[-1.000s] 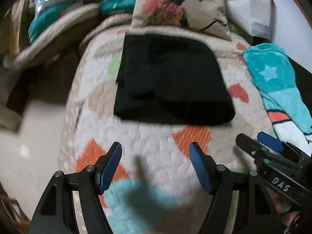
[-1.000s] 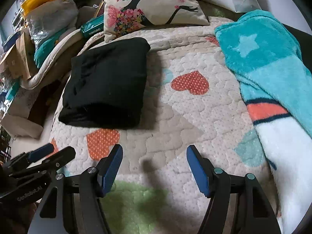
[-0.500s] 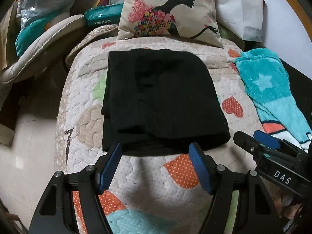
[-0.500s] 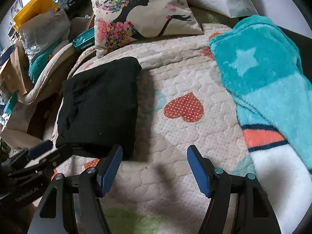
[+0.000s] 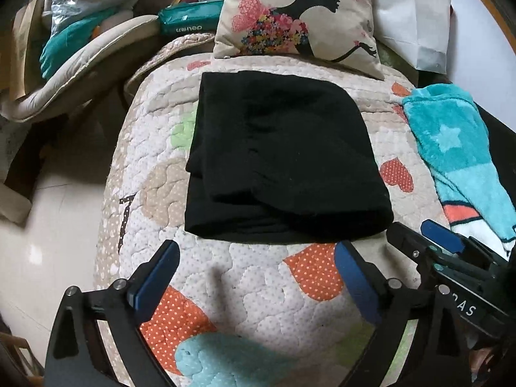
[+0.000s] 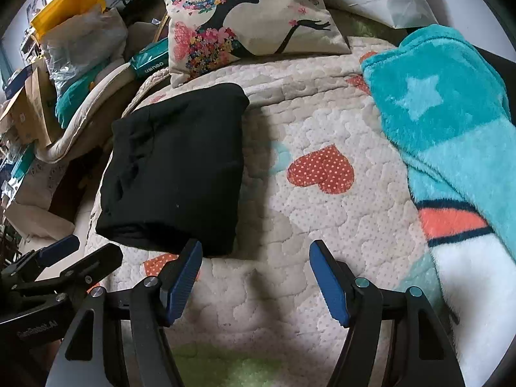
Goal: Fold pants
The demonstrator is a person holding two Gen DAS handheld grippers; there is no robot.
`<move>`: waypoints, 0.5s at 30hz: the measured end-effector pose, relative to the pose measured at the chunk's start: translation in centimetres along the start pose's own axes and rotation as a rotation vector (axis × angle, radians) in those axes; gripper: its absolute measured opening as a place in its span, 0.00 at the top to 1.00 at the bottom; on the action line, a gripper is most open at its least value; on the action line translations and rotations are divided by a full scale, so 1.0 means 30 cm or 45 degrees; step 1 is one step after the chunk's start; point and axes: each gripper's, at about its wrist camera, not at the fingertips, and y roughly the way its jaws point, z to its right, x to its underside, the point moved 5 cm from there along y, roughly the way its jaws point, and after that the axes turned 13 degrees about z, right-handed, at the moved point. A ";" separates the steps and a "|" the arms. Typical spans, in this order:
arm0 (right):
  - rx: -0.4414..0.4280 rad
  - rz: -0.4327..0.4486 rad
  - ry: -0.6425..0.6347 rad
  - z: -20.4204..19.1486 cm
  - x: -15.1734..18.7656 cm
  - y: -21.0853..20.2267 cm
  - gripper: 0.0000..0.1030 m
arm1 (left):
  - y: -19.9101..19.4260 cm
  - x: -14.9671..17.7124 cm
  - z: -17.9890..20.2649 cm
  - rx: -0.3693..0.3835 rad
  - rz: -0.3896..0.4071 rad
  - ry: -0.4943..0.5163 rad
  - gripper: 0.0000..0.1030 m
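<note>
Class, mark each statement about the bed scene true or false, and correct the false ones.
1. The black pants lie folded on the quilt. True.
2. The left gripper is clamped on the pants. False: it is open, nothing between its fingers.
3. A teal blanket lies right of the pants. True.
4. The cushion rests on top of the pants. False: it sits beyond them.
5. The right gripper holds the blanket. False: it is open and empty.

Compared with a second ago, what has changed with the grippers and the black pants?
The left gripper has just been opening wider, with nothing between its fingers. Both views drew closer to the folded black pants. The right gripper stays open and empty. The pants, quilt and pillow lie as before.
</note>
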 end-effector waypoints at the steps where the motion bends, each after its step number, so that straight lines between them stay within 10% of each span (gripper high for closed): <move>1: -0.002 0.000 -0.004 -0.003 0.002 0.000 0.28 | -0.004 -0.001 0.004 -0.001 0.007 0.007 0.07; 15: -0.006 -0.006 -0.017 -0.018 0.018 0.003 0.28 | 0.004 0.010 -0.056 -0.074 -0.015 -0.084 0.07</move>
